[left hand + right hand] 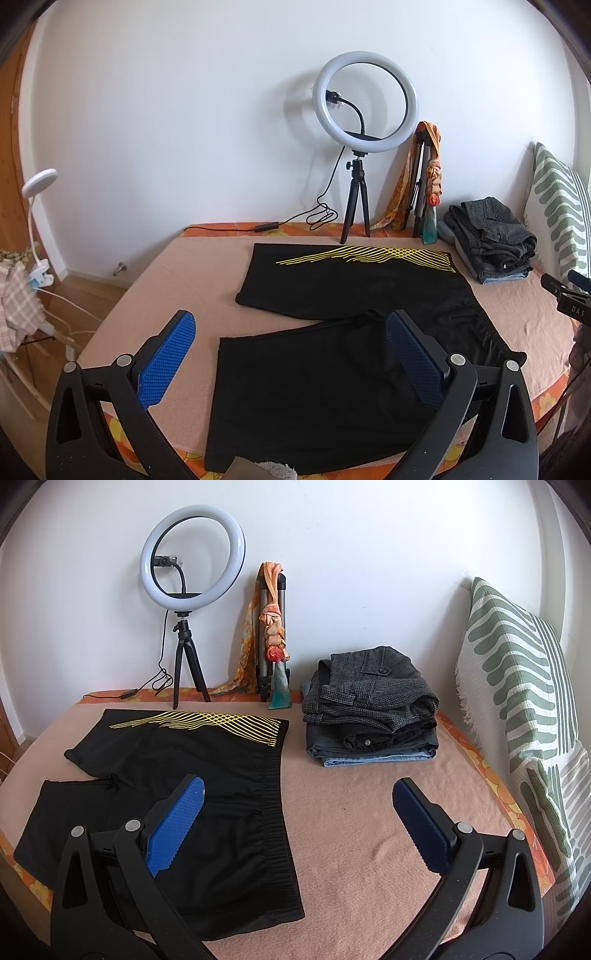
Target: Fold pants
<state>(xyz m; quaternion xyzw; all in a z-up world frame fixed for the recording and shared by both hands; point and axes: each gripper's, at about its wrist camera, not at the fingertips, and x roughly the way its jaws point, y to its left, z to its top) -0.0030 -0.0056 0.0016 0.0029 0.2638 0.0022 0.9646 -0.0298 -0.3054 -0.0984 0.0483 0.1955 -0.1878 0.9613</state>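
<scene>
Black shorts (332,332) with yellow line print lie spread flat on the peach blanket, both legs pointing left and the elastic waistband to the right. They also show in the right wrist view (177,775). My left gripper (291,336) is open and empty, hovering above the near leg of the shorts. My right gripper (299,801) is open and empty, hovering above the waistband (275,805) and the bare blanket beside it. A part of the right gripper (565,291) shows at the right edge of the left wrist view.
A stack of folded pants (369,716) sits at the back right. A ring light on a tripod (192,576) and a folded tripod with a scarf (273,627) stand against the wall. A green-patterned pillow (524,686) lies along the right. The bed edge (122,306) drops left.
</scene>
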